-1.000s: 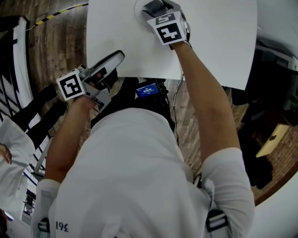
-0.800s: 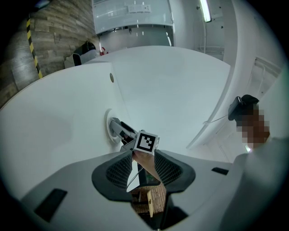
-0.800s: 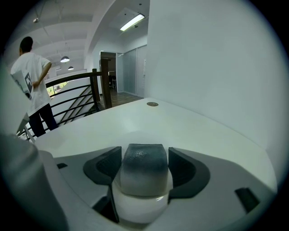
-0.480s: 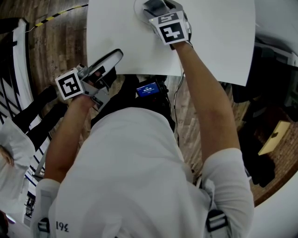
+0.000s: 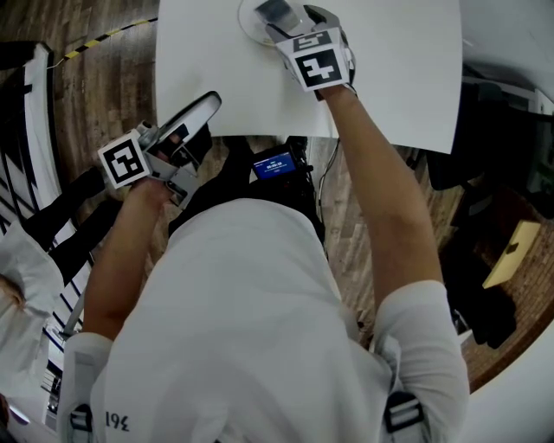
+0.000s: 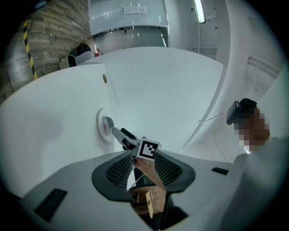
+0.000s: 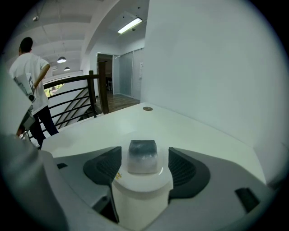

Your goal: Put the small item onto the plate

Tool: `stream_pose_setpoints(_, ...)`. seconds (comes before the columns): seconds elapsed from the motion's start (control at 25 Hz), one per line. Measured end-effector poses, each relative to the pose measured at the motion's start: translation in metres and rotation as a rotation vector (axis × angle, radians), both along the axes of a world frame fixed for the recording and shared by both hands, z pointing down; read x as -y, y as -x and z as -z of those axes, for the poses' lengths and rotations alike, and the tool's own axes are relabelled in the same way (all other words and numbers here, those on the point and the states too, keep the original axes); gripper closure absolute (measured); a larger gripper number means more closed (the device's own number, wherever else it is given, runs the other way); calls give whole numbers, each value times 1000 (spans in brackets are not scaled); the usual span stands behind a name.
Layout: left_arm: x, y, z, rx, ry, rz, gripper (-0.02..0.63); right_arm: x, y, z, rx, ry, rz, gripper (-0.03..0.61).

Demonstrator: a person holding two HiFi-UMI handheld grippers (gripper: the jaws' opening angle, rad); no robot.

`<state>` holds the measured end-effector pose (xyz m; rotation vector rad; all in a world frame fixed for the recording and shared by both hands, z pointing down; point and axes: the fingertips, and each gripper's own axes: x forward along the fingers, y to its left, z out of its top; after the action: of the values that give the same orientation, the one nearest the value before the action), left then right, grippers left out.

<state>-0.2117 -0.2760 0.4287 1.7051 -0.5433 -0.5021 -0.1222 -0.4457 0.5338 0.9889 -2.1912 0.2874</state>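
A small grey-blue block lies on a little round white plate on the white table. My right gripper is open, one jaw on each side of the block and neither touching it. From the head view the plate sits at the table's far edge with the block on it, and the right gripper reaches over it. My left gripper hangs by the table's near-left edge, open and holding nothing. The left gripper view looks across at the plate.
The table's near edge runs just past my left gripper. A small round grommet is set in the tabletop beyond the plate. A person in a white shirt stands by a dark railing. A device with a blue screen sits below the table.
The head camera has shifted a little, so the table sits further left. Both grippers stay about where they were; the left one has drifted slightly left.
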Motion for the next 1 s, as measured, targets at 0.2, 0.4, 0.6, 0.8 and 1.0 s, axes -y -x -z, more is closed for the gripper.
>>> stream_pose_setpoints(0.2, -2, 3, 14, -24, -18, 16, 463, -5, -1, 18, 25, -3, -18, 270)
stream_pose_setpoints(0.4, -10, -8, 35, -47, -51, 28, 463, -22, -14, 46, 91, 11, -33, 270)
stream_pose_setpoints(0.6, -23, -37, 62, -65, -99, 39, 463, -49, -49, 88, 168, -13, -46, 272)
stream_pose_setpoints(0.8, -36, -63, 90, -93, -155, 44, 463, -81, -75, 124, 264, -28, -50, 272)
stream_pose_setpoints(1.0, -42, -78, 111, -108, -188, 48, 463, -109, -90, 144, 331, -10, -43, 401)
